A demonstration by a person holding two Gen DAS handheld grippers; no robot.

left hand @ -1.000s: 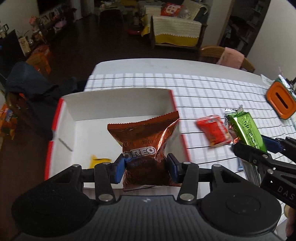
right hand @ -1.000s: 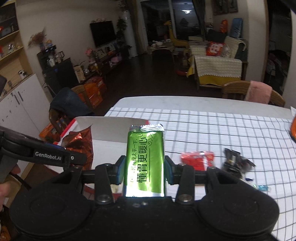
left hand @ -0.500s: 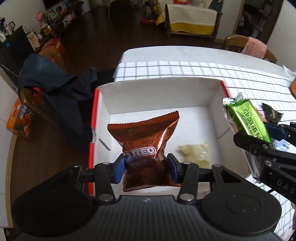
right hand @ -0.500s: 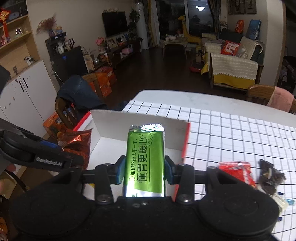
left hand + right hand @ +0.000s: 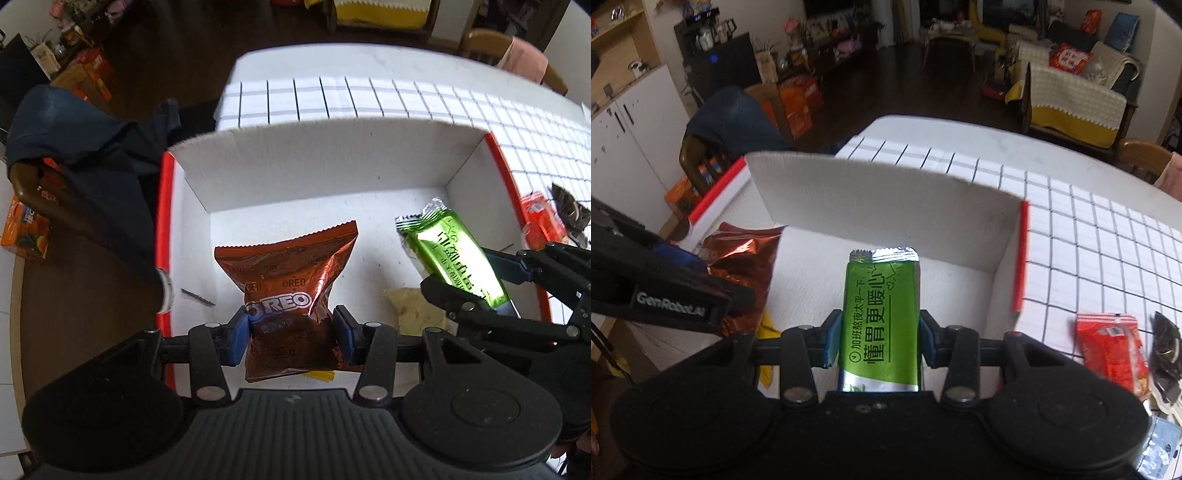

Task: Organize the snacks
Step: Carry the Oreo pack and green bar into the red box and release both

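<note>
My left gripper is shut on a copper Oreo bag and holds it over the white box with red edges. My right gripper is shut on a green snack bar and holds it over the same box. The green bar and right gripper also show in the left wrist view, to the right of the Oreo bag. The Oreo bag shows at the left of the right wrist view. A pale snack and a yellow packet lie in the box.
A red packet and a dark wrapper lie on the checked tablecloth right of the box. A chair with a dark jacket stands left of the table. A wooden chair stands at the far side.
Both grippers have moved left and forward with their snacks, from beside the box to over its inside. Both jaws stay shut on their loads.
</note>
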